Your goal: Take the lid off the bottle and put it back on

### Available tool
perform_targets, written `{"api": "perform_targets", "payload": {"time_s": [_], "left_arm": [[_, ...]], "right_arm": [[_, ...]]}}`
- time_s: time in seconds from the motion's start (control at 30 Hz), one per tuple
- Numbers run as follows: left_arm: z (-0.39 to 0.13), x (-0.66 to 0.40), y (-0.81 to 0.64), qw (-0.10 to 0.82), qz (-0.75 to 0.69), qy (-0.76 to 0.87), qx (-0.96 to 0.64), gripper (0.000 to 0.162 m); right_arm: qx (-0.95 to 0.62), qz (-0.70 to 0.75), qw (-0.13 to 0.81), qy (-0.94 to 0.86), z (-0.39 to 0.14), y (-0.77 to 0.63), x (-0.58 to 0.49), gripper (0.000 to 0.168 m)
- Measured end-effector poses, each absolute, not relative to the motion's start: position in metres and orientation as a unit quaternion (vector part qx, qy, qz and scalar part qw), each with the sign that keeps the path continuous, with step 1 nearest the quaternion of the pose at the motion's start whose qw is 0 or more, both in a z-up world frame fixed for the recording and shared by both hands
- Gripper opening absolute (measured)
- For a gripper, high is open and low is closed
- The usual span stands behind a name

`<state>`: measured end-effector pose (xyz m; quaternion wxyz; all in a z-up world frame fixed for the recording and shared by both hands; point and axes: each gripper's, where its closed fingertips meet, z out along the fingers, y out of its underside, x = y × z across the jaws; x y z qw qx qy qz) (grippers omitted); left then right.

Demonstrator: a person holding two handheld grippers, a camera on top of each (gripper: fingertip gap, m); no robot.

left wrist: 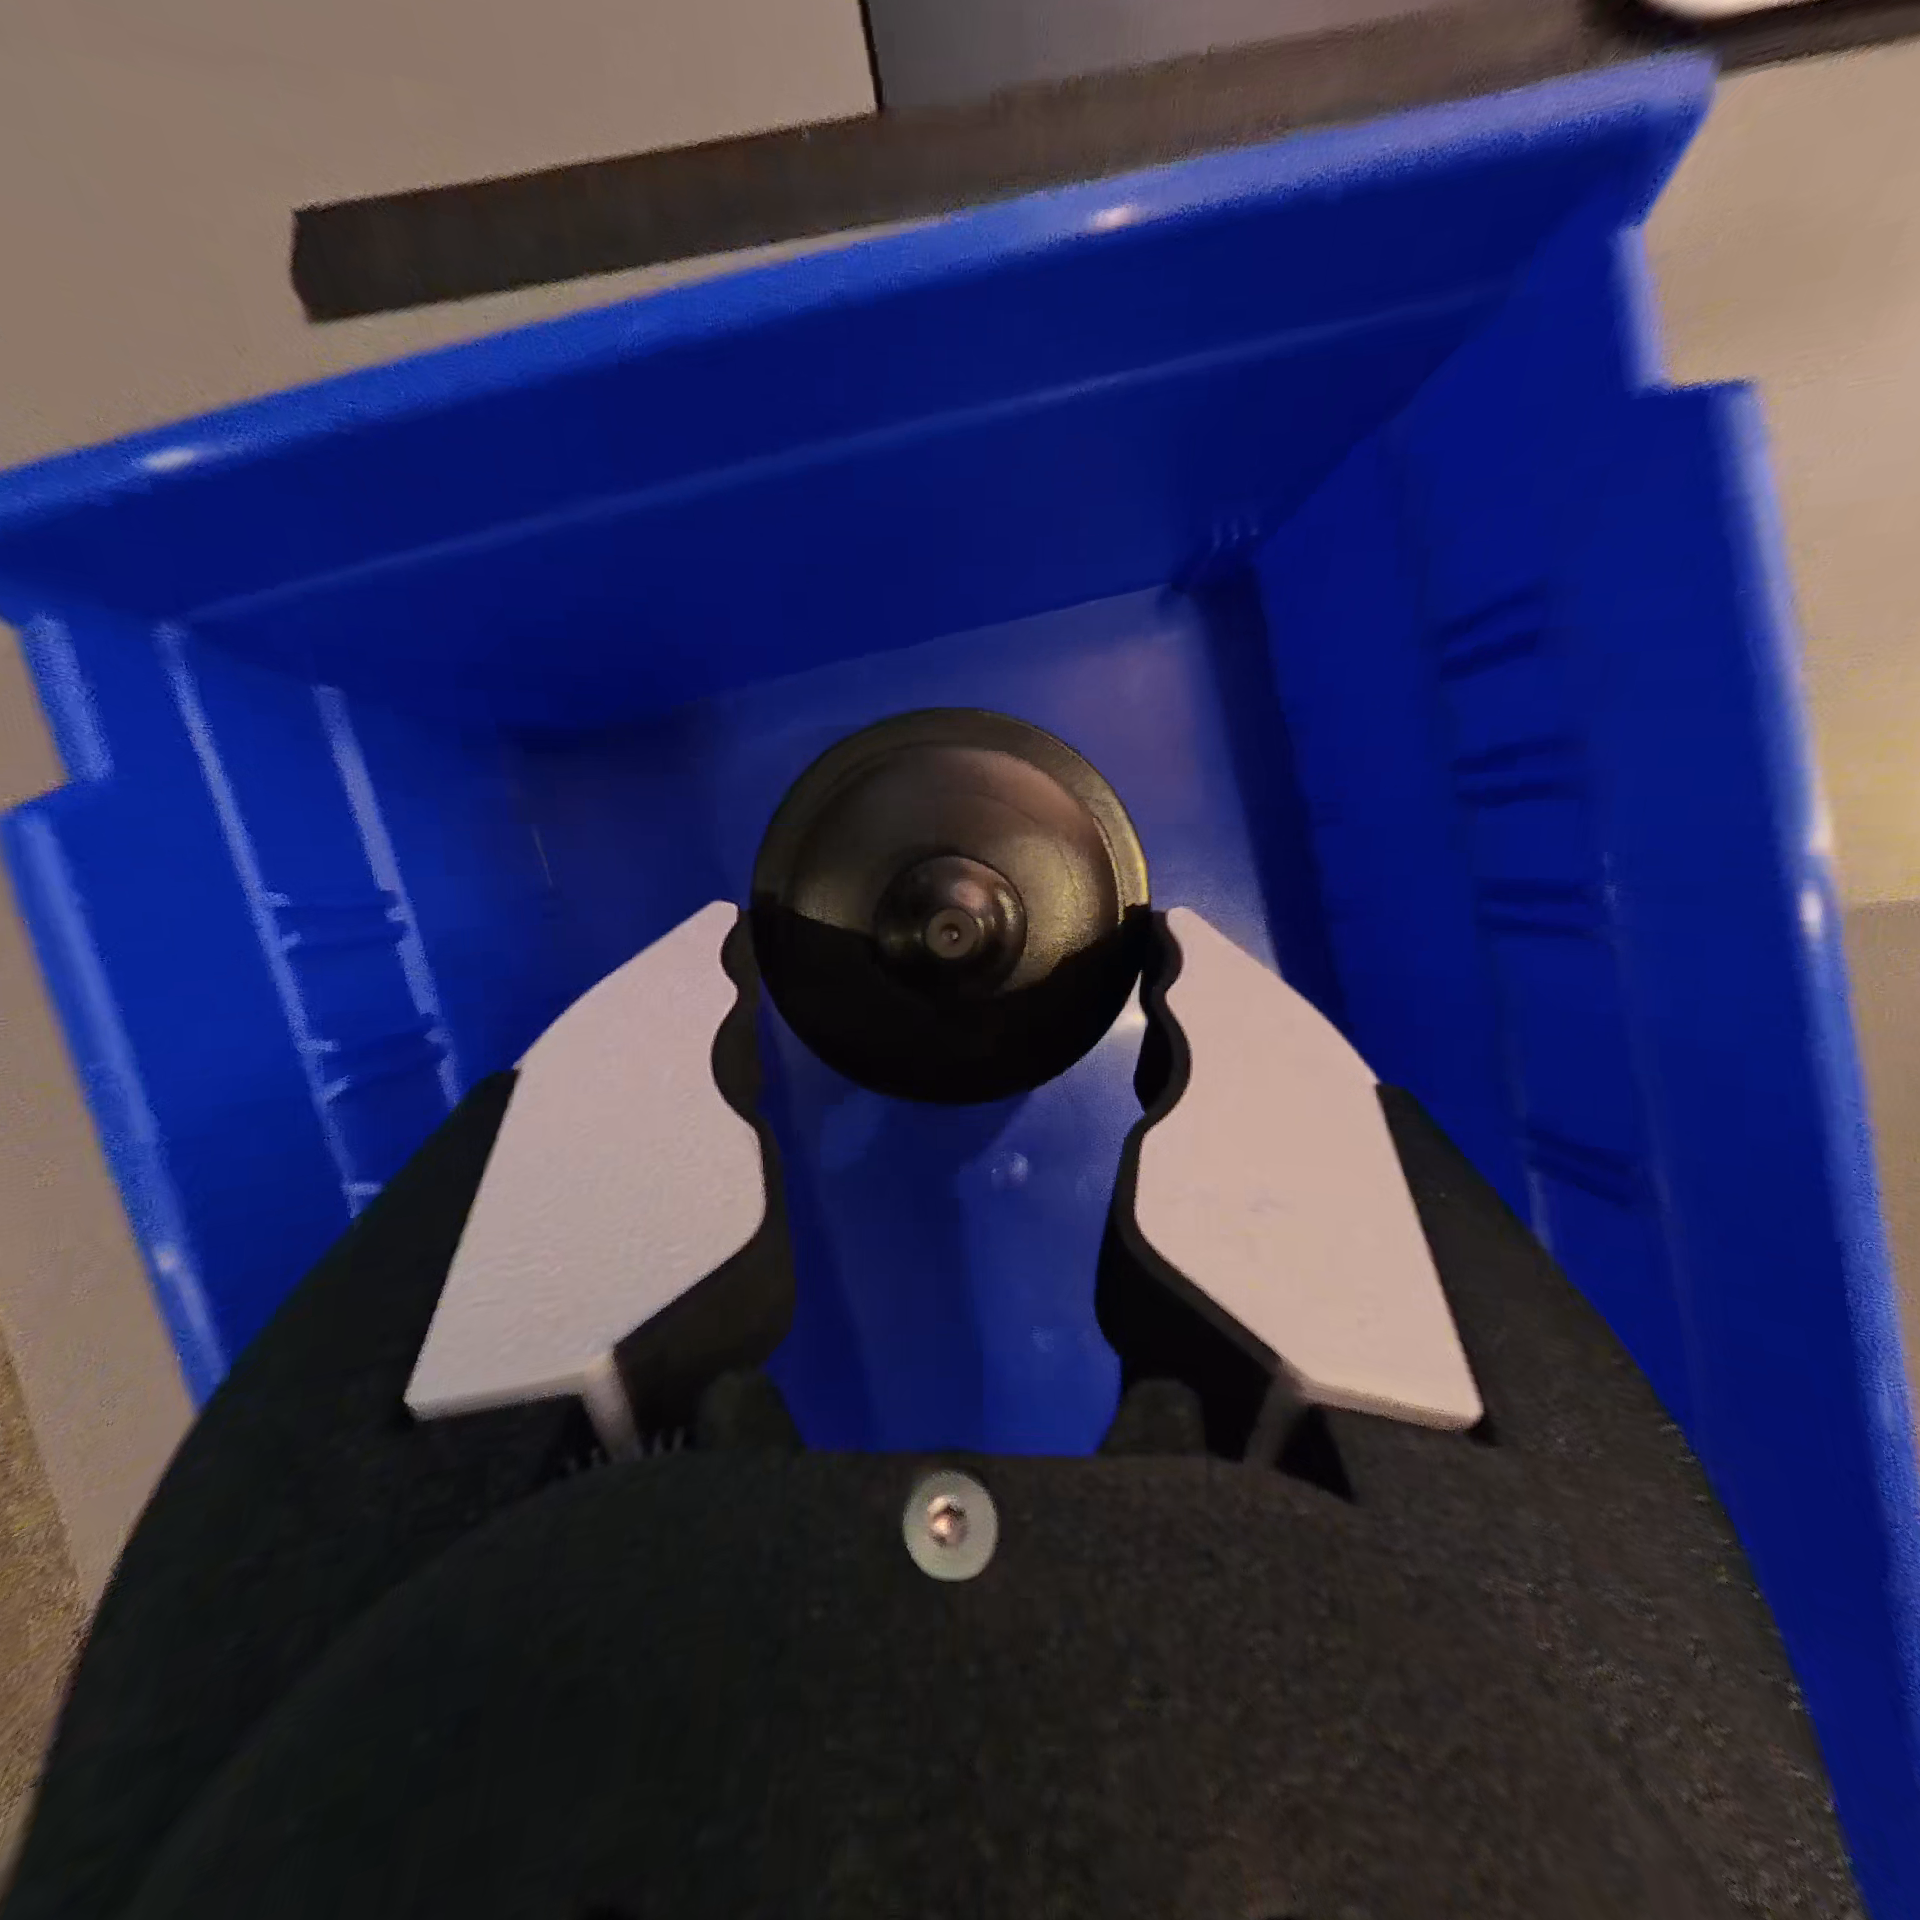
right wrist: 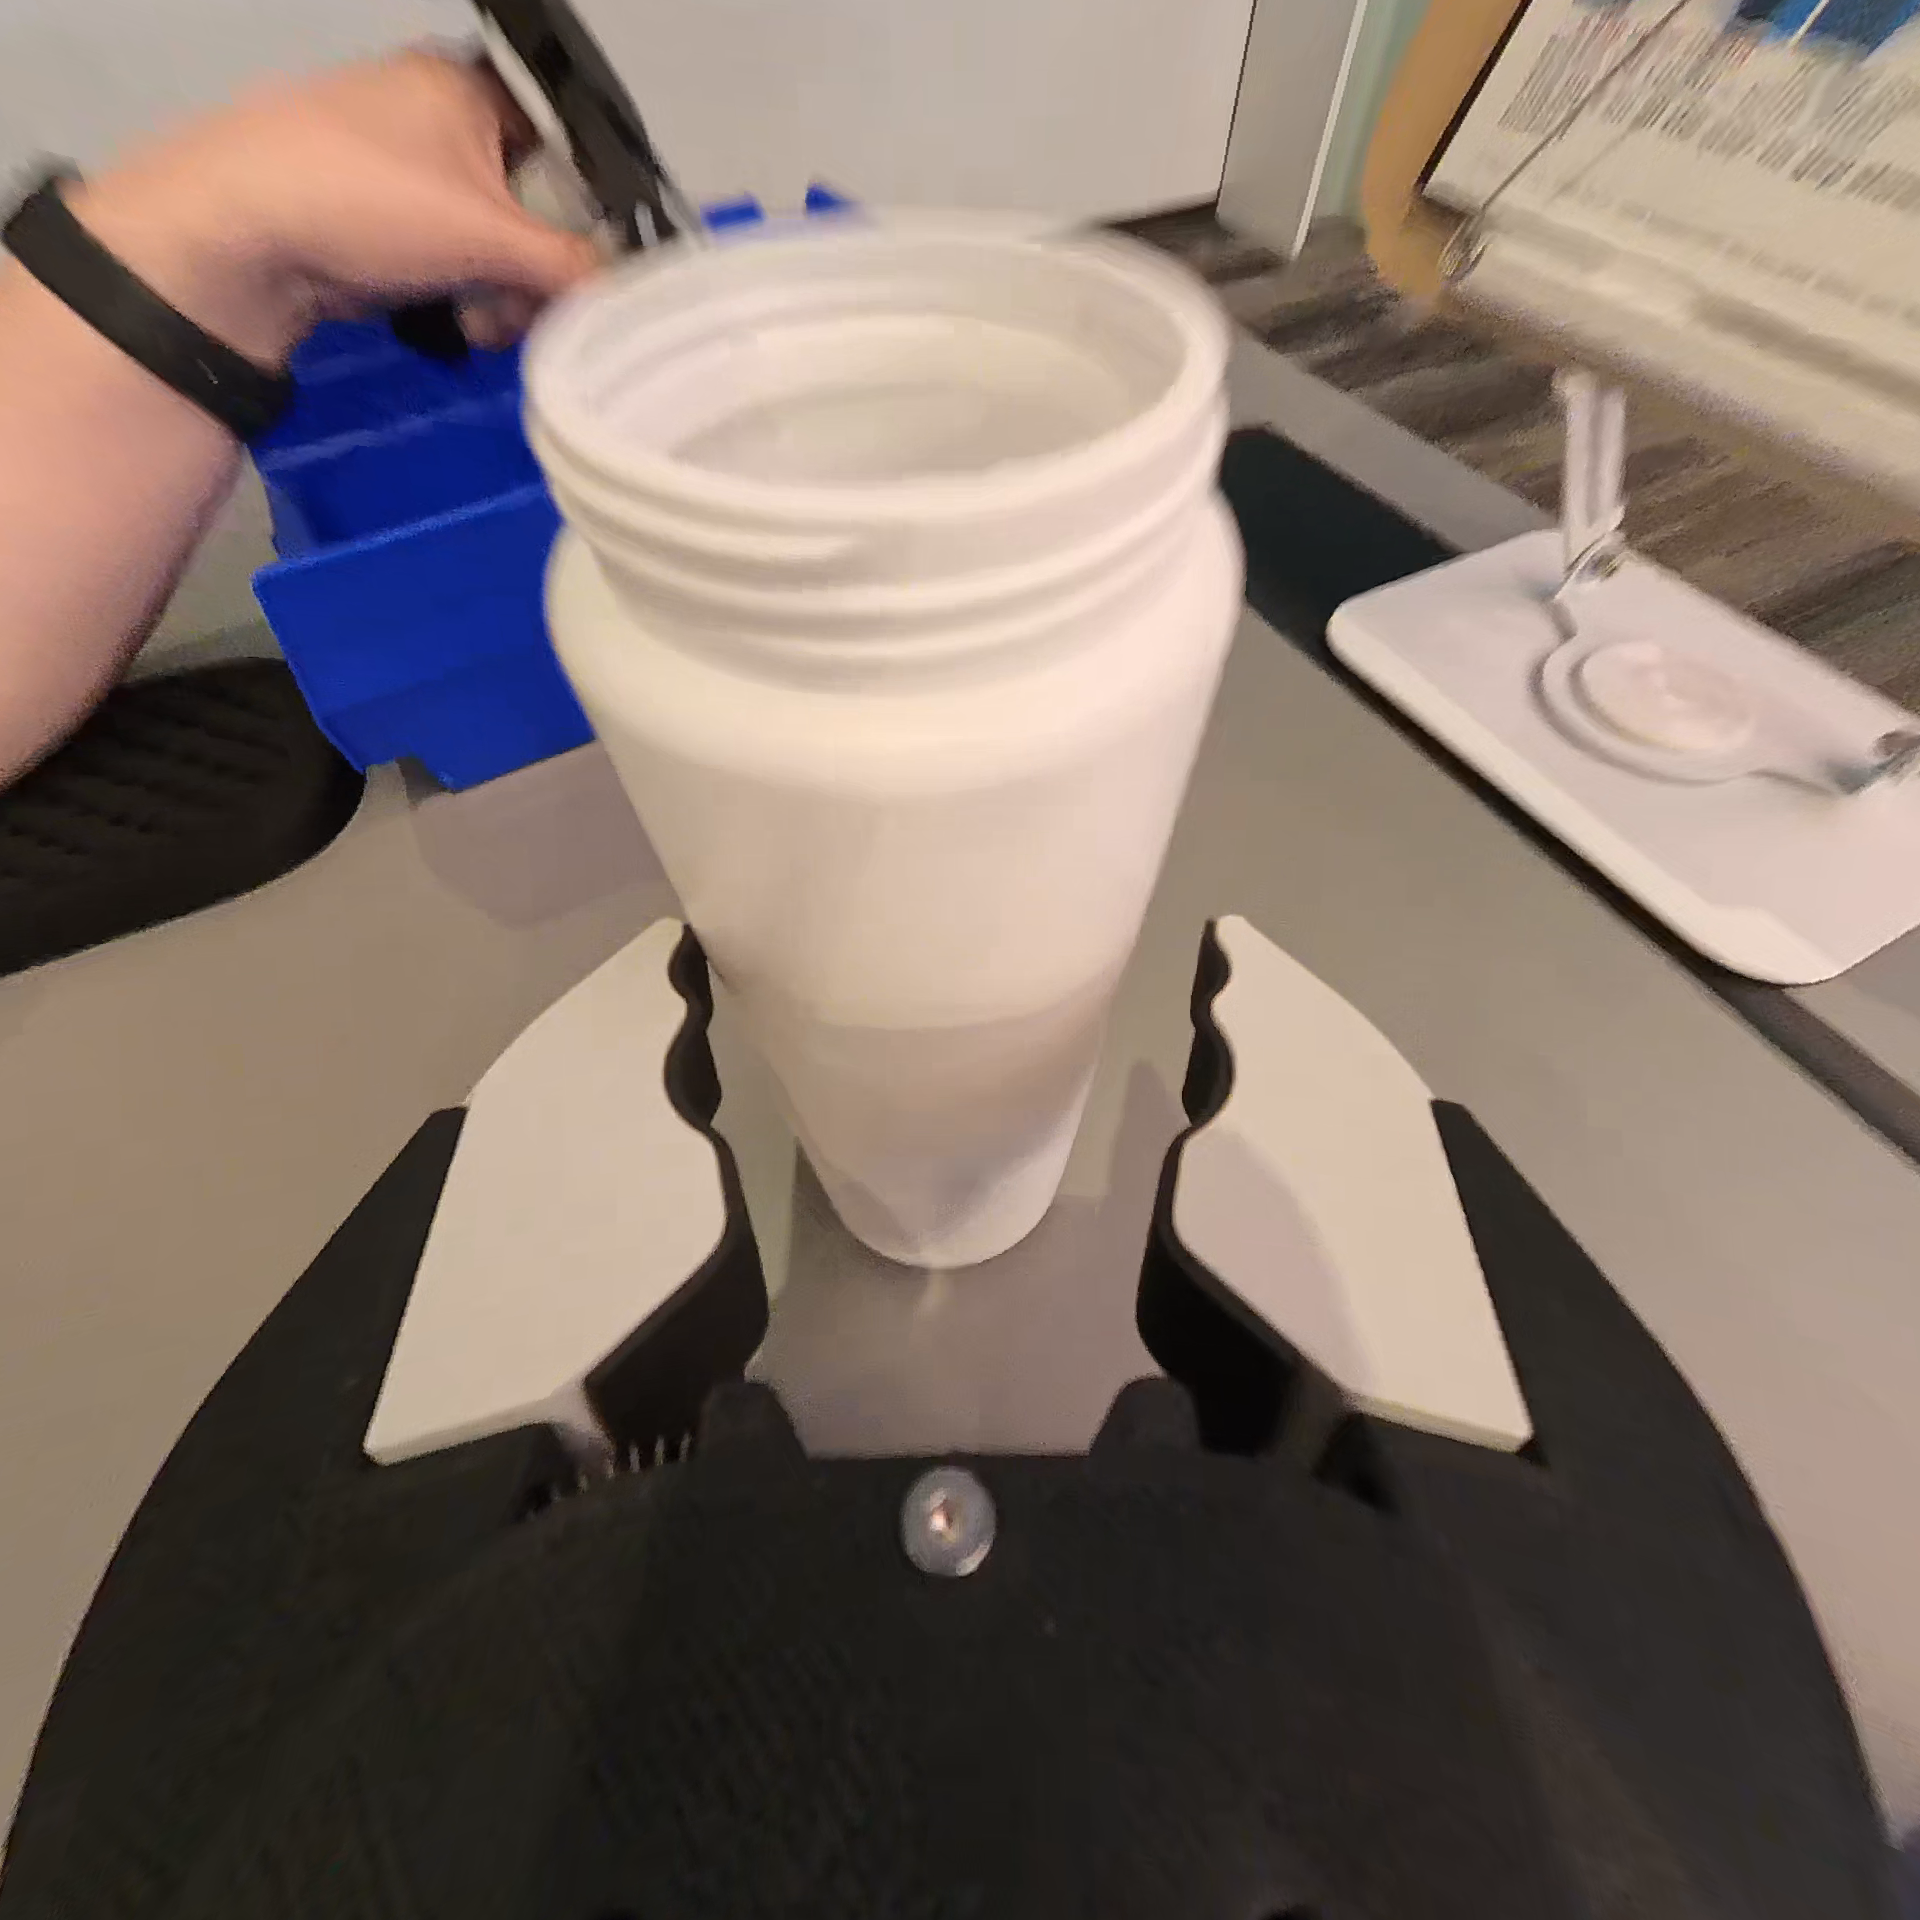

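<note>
The black round lid (left wrist: 948, 904) is held between the fingertips of my left gripper (left wrist: 951, 930), which is shut on its rim. It hangs over the inside of a blue bin (left wrist: 727, 436). The white bottle (right wrist: 894, 727) stands upright on the grey table (right wrist: 208, 1091), its threaded mouth open and uncovered. My right gripper (right wrist: 951, 966) is open around the bottle's lower part. Its left finger is at the bottle's side, and a gap shows at the right finger. The picture of the bottle is blurred.
The blue bin (right wrist: 416, 582) stands behind and left of the bottle, with a person's hand (right wrist: 260, 239) and the other gripper above it. A black round mat (right wrist: 135, 800) lies at the left. A white flat stand (right wrist: 1662, 748) with a clear ring sits at the right.
</note>
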<state>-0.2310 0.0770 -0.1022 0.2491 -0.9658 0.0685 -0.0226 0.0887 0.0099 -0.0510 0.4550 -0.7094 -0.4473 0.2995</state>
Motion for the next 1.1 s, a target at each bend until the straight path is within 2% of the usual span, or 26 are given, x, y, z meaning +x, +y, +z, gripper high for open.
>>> {"api": "perform_targets", "payload": {"time_s": [0.17,0.53,0.67,0.87,1.1], "left_arm": [[-0.066,-0.234,0.072,0.299,-0.052,0.054,-0.951,0.072],[0.008,-0.235,0.050,0.394,-0.102,0.034,-0.913,0.071],[0.018,-0.233,0.036,0.390,-0.107,0.042,-0.914,0.071],[0.029,-0.215,0.022,0.386,-0.121,0.079,-0.911,0.071],[0.030,-0.200,0.016,0.374,-0.113,0.107,-0.914,0.071]], "right_arm": [[-0.717,0.284,0.429,-0.470,-0.083,0.006,0.078,0.080],[-0.686,0.331,0.463,-0.454,-0.083,0.021,0.025,0.078],[-0.711,0.315,0.418,-0.469,-0.112,0.020,0.023,0.069],[-0.695,0.333,0.436,-0.464,-0.092,0.015,0.027,0.072],[-0.700,0.295,0.437,-0.483,-0.095,0.014,0.036,0.075]]}}
